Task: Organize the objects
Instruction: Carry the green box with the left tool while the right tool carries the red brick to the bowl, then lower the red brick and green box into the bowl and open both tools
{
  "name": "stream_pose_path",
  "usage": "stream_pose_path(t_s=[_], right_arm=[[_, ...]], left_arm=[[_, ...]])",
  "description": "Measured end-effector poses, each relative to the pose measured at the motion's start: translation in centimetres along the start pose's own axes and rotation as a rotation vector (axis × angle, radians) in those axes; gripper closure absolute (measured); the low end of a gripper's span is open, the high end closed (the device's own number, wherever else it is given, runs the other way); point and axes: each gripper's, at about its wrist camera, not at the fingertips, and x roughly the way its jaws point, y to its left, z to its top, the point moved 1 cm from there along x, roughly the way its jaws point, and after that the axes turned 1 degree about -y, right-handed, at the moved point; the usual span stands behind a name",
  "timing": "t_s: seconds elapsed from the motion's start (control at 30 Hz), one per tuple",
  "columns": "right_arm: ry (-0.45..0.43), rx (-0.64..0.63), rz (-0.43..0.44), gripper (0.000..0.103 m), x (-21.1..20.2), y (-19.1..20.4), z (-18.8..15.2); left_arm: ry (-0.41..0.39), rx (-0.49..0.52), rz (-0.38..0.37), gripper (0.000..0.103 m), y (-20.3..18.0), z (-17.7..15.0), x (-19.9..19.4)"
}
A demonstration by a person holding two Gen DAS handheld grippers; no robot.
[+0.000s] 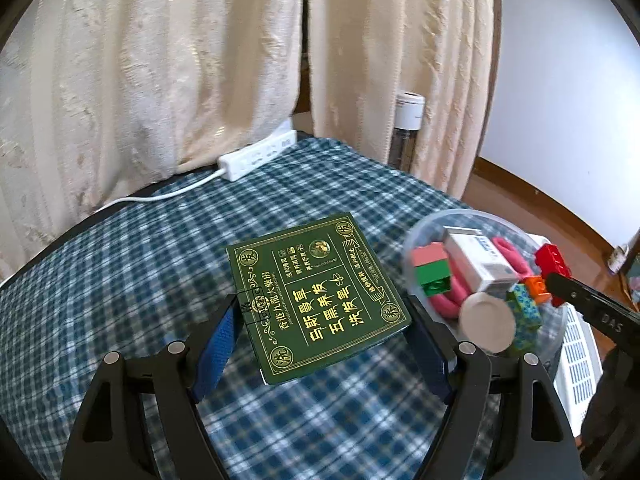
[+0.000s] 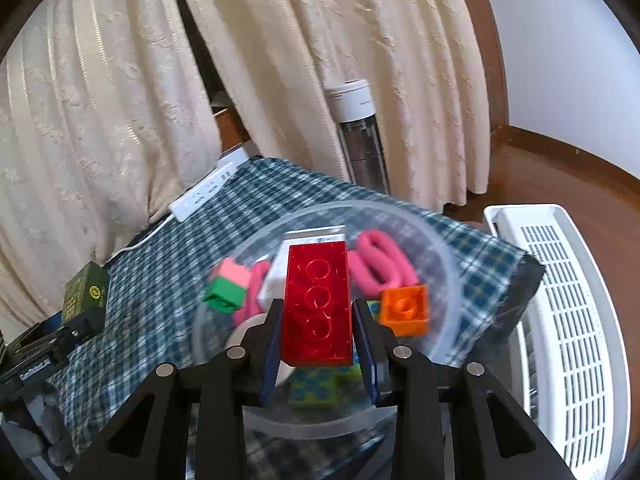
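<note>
Between the right gripper's (image 2: 318, 334) closed jaws sits a red brick (image 2: 317, 304), rigid, light, slick plastic, pinched across its long sides above the clear bowl (image 2: 436, 236). Left gripper (image 1: 326, 320) clamps a stiff green box (image 1: 316, 300) by its edges over the checked cloth (image 1: 120, 280), with open room all round.

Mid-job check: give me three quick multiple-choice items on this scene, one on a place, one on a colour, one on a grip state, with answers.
1. Where is the orange brick?
A in the clear bowl
B in the white basket
C on the power strip

2. What colour is the brick in the right gripper?
A blue
B red
C yellow

3. What is the left gripper doing?
A empty
B holding a cup
C holding the green box

A: orange brick lies inside the clear bowl.
B: right gripper clamps a red brick.
C: left gripper clamps the green box.
</note>
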Motion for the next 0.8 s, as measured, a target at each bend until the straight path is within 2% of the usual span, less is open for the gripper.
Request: stream_pose_path(t_s=[0.33,0.8], right_arm=[[0.011,0.012,0.008,0.068,1.6,-2.1,0.8],[0.017,-0.054,0.001,0.068,4.6,-1.8,3.1]], left_arm=[[0.012,0.03,-0.04,0.023,-3.5,0.7,0.9],[0.039,0.05,-0.071,0.023,-5.8,1.2,2.1]])
